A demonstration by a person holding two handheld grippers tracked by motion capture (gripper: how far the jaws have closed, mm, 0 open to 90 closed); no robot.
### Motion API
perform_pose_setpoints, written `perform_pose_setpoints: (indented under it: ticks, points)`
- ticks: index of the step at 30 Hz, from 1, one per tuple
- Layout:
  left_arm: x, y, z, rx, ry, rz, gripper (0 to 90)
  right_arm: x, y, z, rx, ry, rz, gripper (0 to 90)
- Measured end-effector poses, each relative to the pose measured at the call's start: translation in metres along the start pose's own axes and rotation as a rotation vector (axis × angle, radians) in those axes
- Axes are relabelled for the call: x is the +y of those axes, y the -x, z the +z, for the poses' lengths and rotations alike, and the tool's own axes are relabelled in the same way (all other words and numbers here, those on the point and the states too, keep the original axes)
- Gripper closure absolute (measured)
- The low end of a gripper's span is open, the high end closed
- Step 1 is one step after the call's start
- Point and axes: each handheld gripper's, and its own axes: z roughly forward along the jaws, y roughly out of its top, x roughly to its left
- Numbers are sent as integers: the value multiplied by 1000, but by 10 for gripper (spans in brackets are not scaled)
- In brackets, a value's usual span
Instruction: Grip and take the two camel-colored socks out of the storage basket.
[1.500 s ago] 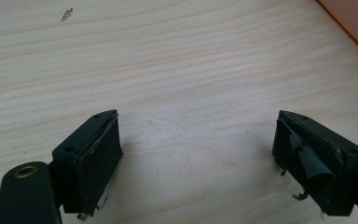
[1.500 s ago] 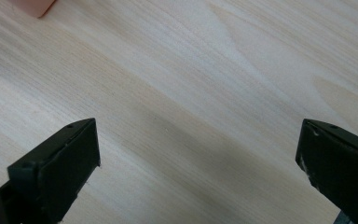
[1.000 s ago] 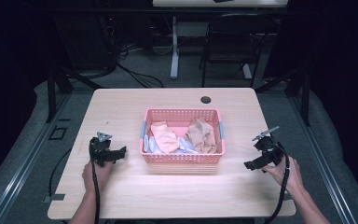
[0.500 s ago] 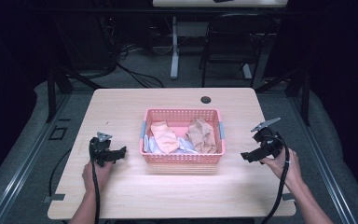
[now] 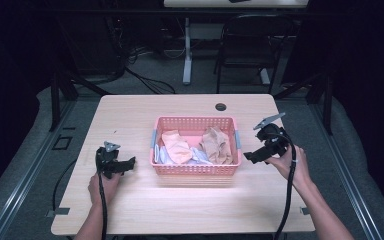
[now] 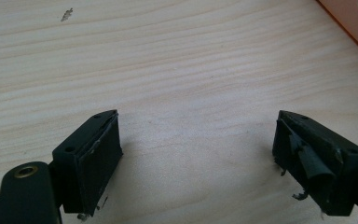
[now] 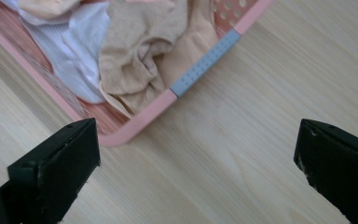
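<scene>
No readable text — no labels anywhere.

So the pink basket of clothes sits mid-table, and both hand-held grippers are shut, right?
Not quite. The pink basket of clothes does sit mid-table, but both the left hand-held gripper and the right hand-held gripper are open; each gripper view shows its jaws wide apart.
</scene>
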Motion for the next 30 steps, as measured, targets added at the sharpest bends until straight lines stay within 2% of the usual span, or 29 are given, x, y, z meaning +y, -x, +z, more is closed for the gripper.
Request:
perform_pose_setpoints:
  ticks: [6,7,16,23,30]
  points:
    - [0,0,0,0,0,0,150,20,-8,7,14,15,-28,0]
    - [0,0,0,0,0,0,150,27,-11,10,22,11,-44,0]
    - [0,0,0,0,0,0,149,56,-26,34,69,-4,-82,2]
    - [0,0,0,0,0,0,150,70,-34,60,90,-68,-109,6]
    - [0,0,0,0,0,0,149,76,-36,86,105,-134,-106,38]
